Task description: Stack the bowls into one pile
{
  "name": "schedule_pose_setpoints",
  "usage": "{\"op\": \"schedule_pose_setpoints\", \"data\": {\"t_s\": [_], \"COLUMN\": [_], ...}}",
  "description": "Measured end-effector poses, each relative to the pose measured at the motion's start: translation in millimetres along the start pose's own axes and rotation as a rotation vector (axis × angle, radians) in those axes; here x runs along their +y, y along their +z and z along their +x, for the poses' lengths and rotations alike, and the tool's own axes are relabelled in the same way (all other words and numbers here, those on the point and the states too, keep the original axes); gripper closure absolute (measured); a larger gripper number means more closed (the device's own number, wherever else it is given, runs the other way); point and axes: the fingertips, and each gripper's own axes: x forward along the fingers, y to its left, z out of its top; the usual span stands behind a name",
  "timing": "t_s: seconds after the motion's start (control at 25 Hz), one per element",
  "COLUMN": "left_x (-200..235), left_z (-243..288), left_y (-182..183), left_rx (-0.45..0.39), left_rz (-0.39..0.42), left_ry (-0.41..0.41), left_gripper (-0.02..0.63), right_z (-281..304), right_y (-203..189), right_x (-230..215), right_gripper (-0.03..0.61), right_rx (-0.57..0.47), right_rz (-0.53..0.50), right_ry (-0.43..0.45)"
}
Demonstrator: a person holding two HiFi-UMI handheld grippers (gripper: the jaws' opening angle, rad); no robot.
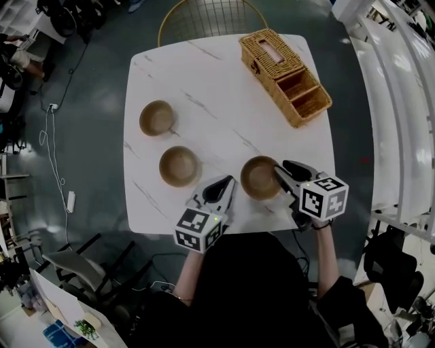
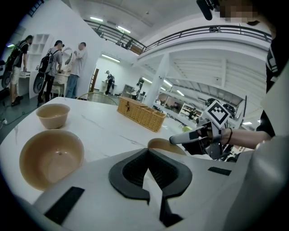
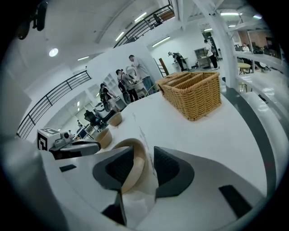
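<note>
Nearest me: my dark sleeves and the two marker cubes, low over the near edge of the white marble table (image 1: 224,115).

Right gripper (image 1: 281,167): fingers spread wide. They straddle the wall of the nearest bowl (image 1: 258,177), which sits at 5 o'clock on the table. In the right gripper view the rim of this bowl (image 3: 135,158) stands between the pads (image 3: 168,168). It lies close against the pad inside the bowl, with a clear gap to the other. Released, not clamped. The bowl looks to rest on the tabletop.

Left gripper (image 1: 228,182): fingers clenched together, tips meeting, nothing between them. The left gripper view shows the dark pads (image 2: 131,173) closed to a point. It hovers at 6 o'clock, just beside the nearest bowl on its 9 o'clock side, not touching it.

Other bowls, same tan colour, each alone and upright:
- middle bowl (image 1: 179,166) at 8 o'clock, near the left gripper;
- far bowl (image 1: 157,117) at 9 o'clock, a little apart from the middle one.

In the way: the left gripper lies between the nearest bowl and the middle bowl, toward their near side. Otherwise bare marble separates them.

Around: wicker basket (image 1: 285,76) with open compartments between 1 and 2 o'clock, well apart from the bowls. Gold wire chair (image 1: 211,20) past the table's 12 o'clock edge. Cables on the dark floor at 9 o'clock. People (image 2: 67,58) stand in the background by shelves.
</note>
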Motion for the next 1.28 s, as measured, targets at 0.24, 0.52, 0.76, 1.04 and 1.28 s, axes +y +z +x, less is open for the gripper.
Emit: {"op": "schedule_pose_setpoints", "data": {"t_s": [0.24, 0.52, 0.76, 1.04, 1.28], "left_x": [-2, 4, 14, 28, 43], "left_z": [3, -6, -17, -36, -56], "left_y": [-8, -7, -7, -5, -2], "left_rx": [0.029, 0.025, 0.013, -0.014, -0.045], "left_rz": [-0.001, -0.006, -0.018, -0.027, -0.044], "left_ry": [-0.011, 0.002, 0.017, 0.045, 0.088], "left_gripper": [0.600, 0.600, 0.600, 0.599, 0.599], "right_z": [10, 17, 17, 18, 25], "right_y": [-9, -12, -9, 8, 26], "right_x": [-3, -6, -5, 8, 32], "right_gripper": [0.460, 0.540, 0.545, 0.546, 0.546], "right_rx": [0.050, 0.069, 0.051, -0.016, -0.063], "right_rz": [0.029, 0.060, 0.091, 0.159, 0.177], "right_ry": [0.001, -0.049, -0.072, -0.039, 0.002]}}
